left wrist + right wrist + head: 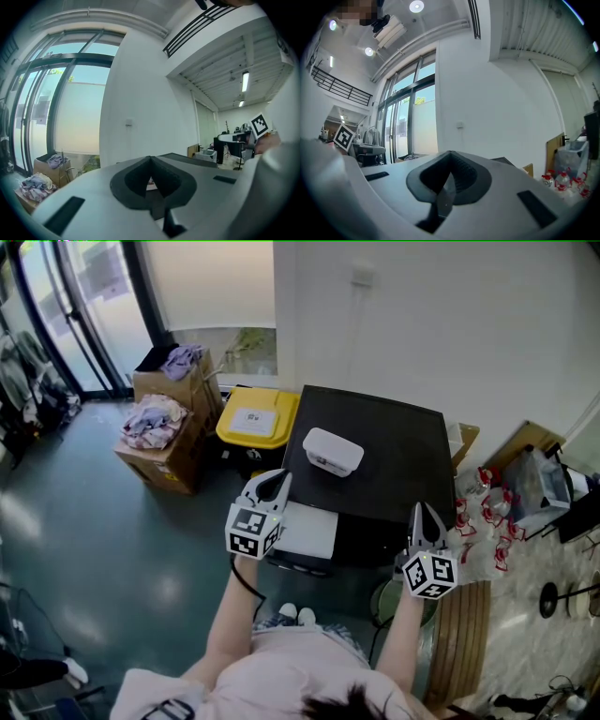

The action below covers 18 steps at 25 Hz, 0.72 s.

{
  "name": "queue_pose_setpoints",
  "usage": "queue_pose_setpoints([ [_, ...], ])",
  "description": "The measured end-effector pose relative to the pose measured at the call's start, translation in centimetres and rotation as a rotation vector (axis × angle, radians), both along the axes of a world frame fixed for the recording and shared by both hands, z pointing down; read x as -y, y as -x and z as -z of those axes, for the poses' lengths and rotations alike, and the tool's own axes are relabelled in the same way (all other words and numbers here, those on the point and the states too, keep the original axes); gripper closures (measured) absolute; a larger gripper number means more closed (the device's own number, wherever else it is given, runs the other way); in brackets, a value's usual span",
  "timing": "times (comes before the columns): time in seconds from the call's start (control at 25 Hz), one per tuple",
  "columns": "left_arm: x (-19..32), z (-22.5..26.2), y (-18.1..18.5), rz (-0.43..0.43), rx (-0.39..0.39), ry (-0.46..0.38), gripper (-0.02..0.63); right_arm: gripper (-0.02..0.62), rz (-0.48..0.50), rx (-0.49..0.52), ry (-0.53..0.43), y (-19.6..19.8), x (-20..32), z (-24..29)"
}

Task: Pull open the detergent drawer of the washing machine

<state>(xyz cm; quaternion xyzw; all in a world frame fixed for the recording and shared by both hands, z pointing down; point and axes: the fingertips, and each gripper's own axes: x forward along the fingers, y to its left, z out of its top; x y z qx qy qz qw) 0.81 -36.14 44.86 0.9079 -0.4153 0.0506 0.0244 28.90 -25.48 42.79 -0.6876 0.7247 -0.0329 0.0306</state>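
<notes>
The washing machine [394, 460] has a black top and stands against the white wall, with a white lidded box [333, 451] on it. At its front left corner a white rectangular part [307, 532] juts forward; it looks like the detergent drawer standing out. My left gripper [279, 476] hovers just left of that part, over the machine's left edge. It is shut with nothing held. My right gripper [419, 510] is at the machine's front right corner, also shut and empty. In the gripper views the left gripper [151, 158] and the right gripper [450, 153] both show their tips meeting.
A yellow-lidded bin [258, 418] and cardboard boxes of clothes [164, 432] stand left of the machine. Bottles with red caps [483, 512] crowd the floor at its right, beside a wooden board [464, 643]. A green basin [386, 601] sits below the machine's front. Glass doors line the far left.
</notes>
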Motion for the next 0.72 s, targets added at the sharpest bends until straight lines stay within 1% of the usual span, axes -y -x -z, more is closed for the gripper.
queue_pose_setpoints([
  [0.52, 0.01, 0.12, -0.47, -0.019, 0.002, 0.001, 0.581, 0.580, 0.006, -0.019, 0.015, 0.15, -0.03, -0.18],
  [0.72, -0.03, -0.30, -0.77, -0.025, 0.017, -0.001, 0.581, 0.580, 0.005, -0.021, 0.025, 0.03, -0.16, -0.61],
])
